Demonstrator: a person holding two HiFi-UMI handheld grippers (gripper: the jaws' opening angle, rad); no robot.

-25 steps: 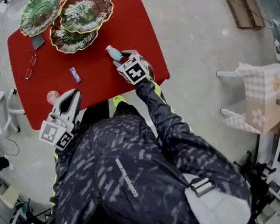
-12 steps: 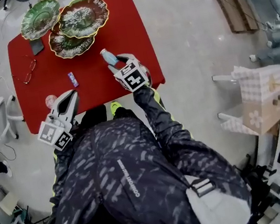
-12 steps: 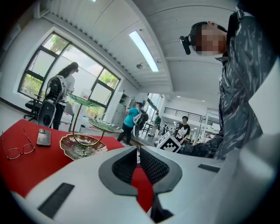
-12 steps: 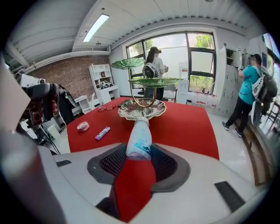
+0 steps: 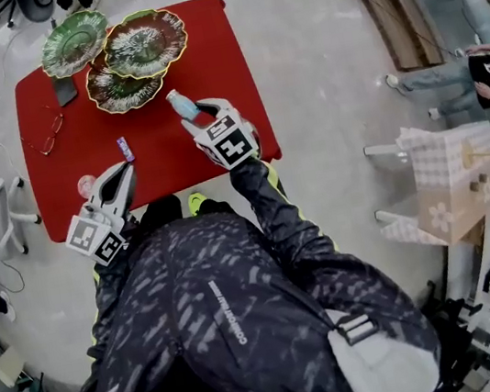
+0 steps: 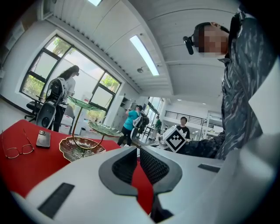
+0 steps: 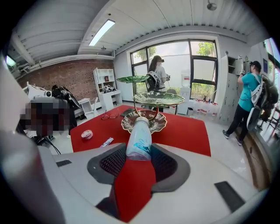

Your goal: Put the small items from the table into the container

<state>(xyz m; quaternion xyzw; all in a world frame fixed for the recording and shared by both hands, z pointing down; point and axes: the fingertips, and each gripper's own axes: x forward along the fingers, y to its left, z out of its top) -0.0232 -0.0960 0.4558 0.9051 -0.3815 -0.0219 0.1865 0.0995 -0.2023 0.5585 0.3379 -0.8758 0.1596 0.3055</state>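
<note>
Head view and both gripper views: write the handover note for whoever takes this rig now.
Right tongs: shut on the small bottle, above the red table, facing the tiered dish stand.
Left tongs: shut, empty, by the table's near edge.
Loose on the table: purple wrapped item, round pink item, glasses, phone.
Done: bottle picked up; dishes look empty.
Left: place the bottle in a dish, then the other small items.

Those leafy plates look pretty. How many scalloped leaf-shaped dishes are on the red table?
3, all at the red table's far end: a small green dish far left, a larger green one beside it, a brownish one below them, nearest the person. None seems hidden.
</note>
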